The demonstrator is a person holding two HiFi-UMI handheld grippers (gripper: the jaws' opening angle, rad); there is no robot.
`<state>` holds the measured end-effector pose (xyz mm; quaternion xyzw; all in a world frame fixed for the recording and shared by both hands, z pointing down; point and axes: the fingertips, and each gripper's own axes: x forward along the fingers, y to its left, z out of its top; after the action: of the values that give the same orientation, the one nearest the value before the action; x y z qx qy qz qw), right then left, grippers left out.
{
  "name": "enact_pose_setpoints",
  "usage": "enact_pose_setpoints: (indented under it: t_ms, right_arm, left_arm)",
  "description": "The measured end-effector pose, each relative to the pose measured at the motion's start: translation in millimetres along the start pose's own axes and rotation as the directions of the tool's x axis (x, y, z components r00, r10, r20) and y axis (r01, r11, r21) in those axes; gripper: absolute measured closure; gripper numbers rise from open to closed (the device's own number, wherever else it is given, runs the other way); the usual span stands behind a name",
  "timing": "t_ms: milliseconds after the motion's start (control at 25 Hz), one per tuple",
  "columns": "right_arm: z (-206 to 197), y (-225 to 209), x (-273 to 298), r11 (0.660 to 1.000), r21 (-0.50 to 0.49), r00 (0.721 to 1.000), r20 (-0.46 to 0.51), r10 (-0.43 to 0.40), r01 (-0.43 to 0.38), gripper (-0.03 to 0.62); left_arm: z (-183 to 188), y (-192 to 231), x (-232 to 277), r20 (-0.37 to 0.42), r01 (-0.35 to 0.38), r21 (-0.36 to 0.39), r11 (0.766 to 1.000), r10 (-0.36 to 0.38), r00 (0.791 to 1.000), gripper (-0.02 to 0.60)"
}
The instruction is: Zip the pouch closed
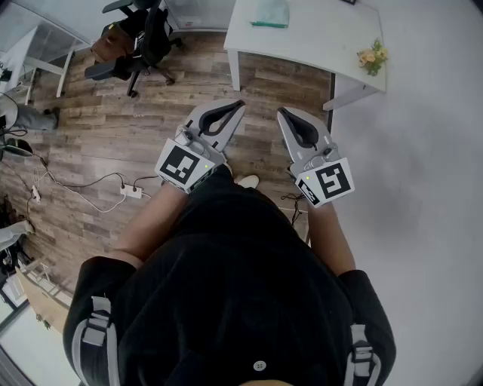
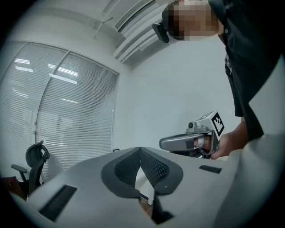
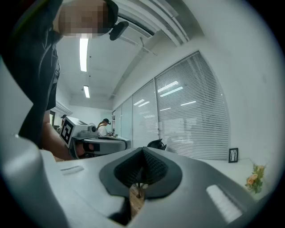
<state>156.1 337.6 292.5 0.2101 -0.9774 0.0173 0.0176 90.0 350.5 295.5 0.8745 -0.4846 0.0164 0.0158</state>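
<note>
**Pouch out of reach, both grippers pressed together on nothing**

You hold the left gripper [image 1: 238,105] and right gripper [image 1: 283,113] side by side and level. They are near each other but apart, with the tips angled slightly toward one another. In the left gripper view the jaws are pressed together, pads meeting, with nothing between them. The right gripper view shows the same, closed on nothing.

The only pouch candidate is a flat teal thing [image 1: 270,13] on the white table [image 1: 324,41]. It lies well beyond both gripper tips, roughly between their lines. It is too small to tell for sure that it's the pouch, or how its zip stands.

A small bunch of flowers [image 1: 372,56] sits on the same table, beyond and right of the right gripper. The wooden floor [image 1: 90,143] lies under both grippers. An office chair [image 1: 143,41] stands beyond and left of the left gripper. A power strip [image 1: 130,191] with white cable lies on the floor to that gripper's left. A shoe tip [image 1: 247,182] shows just behind the grippers, between the two marker cubes.

In the right gripper view, window blinds [image 3: 191,116] are ahead and a small picture frame [image 3: 233,155] is off to the right.
</note>
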Motion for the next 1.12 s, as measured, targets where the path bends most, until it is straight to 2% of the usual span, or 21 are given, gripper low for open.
enact_pose_setpoints:
  t_ms: [1000,1120]
  right_arm:
    - [-12.0,-1.0,-5.4,1.0,0.027,1.0,-0.004,-0.009,0.009,0.583]
    - [-11.5,-3.5,-3.5,1.0,0.028,1.0,-0.009,-0.007,0.007,0.527]
  left_arm:
    - [-14.8,1.1,-6.1,-0.028,-0.024,0.003,1.0,0.024,0.999,0.571]
    - [-13.6,4.0,-4.7,-0.039,-0.032,0.013,0.999,0.032,0.999,0.533]
